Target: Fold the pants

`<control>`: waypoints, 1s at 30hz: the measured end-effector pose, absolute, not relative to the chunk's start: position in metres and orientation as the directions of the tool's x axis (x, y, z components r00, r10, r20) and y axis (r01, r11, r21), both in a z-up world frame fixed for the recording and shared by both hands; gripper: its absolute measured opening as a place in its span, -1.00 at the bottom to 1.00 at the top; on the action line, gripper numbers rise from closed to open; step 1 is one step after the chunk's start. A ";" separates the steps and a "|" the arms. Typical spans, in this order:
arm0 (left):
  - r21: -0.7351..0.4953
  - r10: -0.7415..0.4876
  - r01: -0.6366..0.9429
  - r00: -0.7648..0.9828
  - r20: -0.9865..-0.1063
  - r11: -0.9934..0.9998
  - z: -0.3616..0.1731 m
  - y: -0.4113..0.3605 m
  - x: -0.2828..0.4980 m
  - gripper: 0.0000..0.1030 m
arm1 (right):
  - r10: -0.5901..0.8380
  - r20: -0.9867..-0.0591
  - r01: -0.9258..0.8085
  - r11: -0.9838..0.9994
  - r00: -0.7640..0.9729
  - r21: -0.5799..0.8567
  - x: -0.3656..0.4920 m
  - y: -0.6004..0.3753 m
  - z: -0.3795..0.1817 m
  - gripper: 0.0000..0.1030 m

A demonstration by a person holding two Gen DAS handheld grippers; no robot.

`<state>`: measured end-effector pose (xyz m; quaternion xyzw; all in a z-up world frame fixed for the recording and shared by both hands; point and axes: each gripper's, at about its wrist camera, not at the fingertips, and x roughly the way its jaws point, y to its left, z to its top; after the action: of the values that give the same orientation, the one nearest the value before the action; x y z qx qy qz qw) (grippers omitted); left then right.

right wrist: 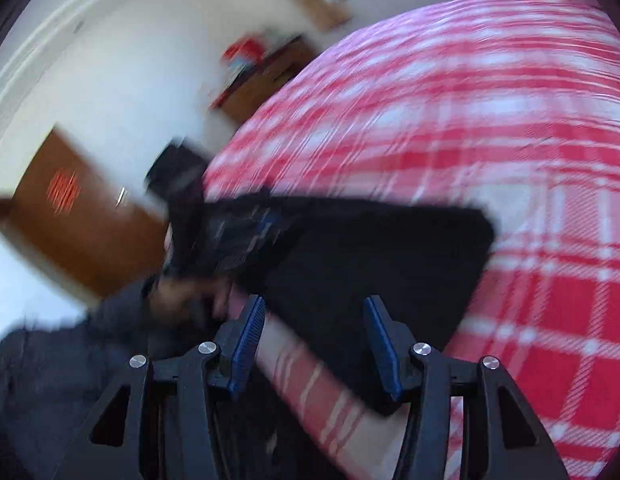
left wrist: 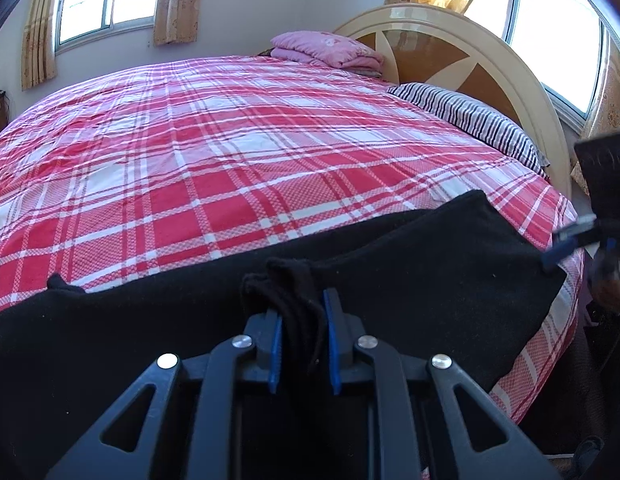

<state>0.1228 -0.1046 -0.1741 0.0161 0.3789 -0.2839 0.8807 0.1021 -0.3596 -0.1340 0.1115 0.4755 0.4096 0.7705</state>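
Note:
Black pants (left wrist: 389, 264) lie folded in a broad band along the near edge of the bed. My left gripper (left wrist: 304, 304) stands over them with its jaws narrowly apart. A loose bunch of the pants' fabric still stands between its blue pads (left wrist: 274, 352), and I see no squeeze on it. The right wrist view is blurred. There my right gripper (right wrist: 313, 300) is open above a corner of the pants (right wrist: 369, 248) at the bed's edge, with nothing gripped. The left wrist view shows the right gripper (left wrist: 565, 244) at the pants' right end.
A red plaid cover (left wrist: 230, 140) spans the bed. By the curved headboard (left wrist: 449, 52) lie a striped pillow (left wrist: 469, 116) and a folded pink blanket (left wrist: 329, 48). Beyond the bed's side are a brown door (right wrist: 82, 216) and a wooden cabinet (right wrist: 266, 76). A person's hand (right wrist: 182, 296) holds the left gripper.

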 end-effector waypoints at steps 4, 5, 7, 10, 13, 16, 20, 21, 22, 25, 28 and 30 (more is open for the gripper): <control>-0.171 -0.484 0.521 0.557 -0.675 0.836 -0.174 -0.106 0.121 -0.58 | 0.721 -0.664 -0.471 0.663 0.196 0.582 0.111 -0.364 -0.146 0.04; -0.174 -0.484 0.518 0.554 -0.678 0.837 -0.172 -0.105 0.120 -0.56 | 0.704 -0.679 -0.475 0.679 0.208 0.560 0.109 -0.362 -0.142 0.04; -0.183 -0.479 0.508 0.546 -0.687 0.842 -0.167 -0.102 0.118 -0.35 | 0.664 -0.703 -0.479 0.719 0.257 0.504 0.106 -0.356 -0.133 0.04; -0.127 -0.436 0.489 0.592 -0.678 0.863 -0.153 -0.089 0.107 0.48 | 0.587 -0.723 -0.447 0.791 0.365 0.417 0.106 -0.344 -0.121 0.11; -0.064 -0.382 0.446 0.673 -0.633 0.893 -0.134 -0.057 0.097 0.55 | 0.490 -0.718 -0.362 0.867 0.493 0.343 0.111 -0.330 -0.114 0.17; -0.016 -0.283 0.352 0.725 -0.628 0.936 -0.122 -0.010 0.097 0.55 | 0.503 -0.688 -0.345 0.863 0.523 0.368 0.116 -0.318 -0.113 0.17; 0.081 -0.085 0.182 0.749 -0.657 0.980 -0.118 0.067 0.103 0.55 | 0.500 -0.658 -0.322 0.866 0.563 0.382 0.114 -0.295 -0.112 0.18; 0.098 -0.045 0.146 0.749 -0.661 0.984 -0.117 0.084 0.102 0.55 | 0.499 -0.657 -0.338 0.867 0.565 0.367 0.114 -0.283 -0.112 0.18; 0.115 -0.003 0.107 0.746 -0.666 0.988 -0.118 0.103 0.101 0.55 | 0.491 -0.658 -0.354 0.870 0.571 0.342 0.113 -0.273 -0.112 0.18; 0.141 0.089 0.015 0.710 -0.698 0.990 -0.132 0.152 0.097 0.59 | 0.394 -0.686 -0.382 0.907 0.612 0.179 0.113 -0.237 -0.109 0.18; 0.113 0.121 -0.056 0.675 -0.728 0.992 -0.155 0.187 0.090 0.59 | 0.303 -0.689 -0.345 0.935 0.658 0.081 0.126 -0.213 -0.107 0.17; 0.049 0.097 -0.090 0.662 -0.744 0.995 -0.169 0.201 0.087 0.60 | 0.281 -0.700 -0.349 0.936 0.656 0.050 0.140 -0.200 -0.112 0.17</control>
<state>0.0869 0.2010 -0.1694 0.0041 0.4081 0.0513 0.9115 0.1399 -0.1997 -0.1119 -0.0445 0.3768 0.1733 0.9089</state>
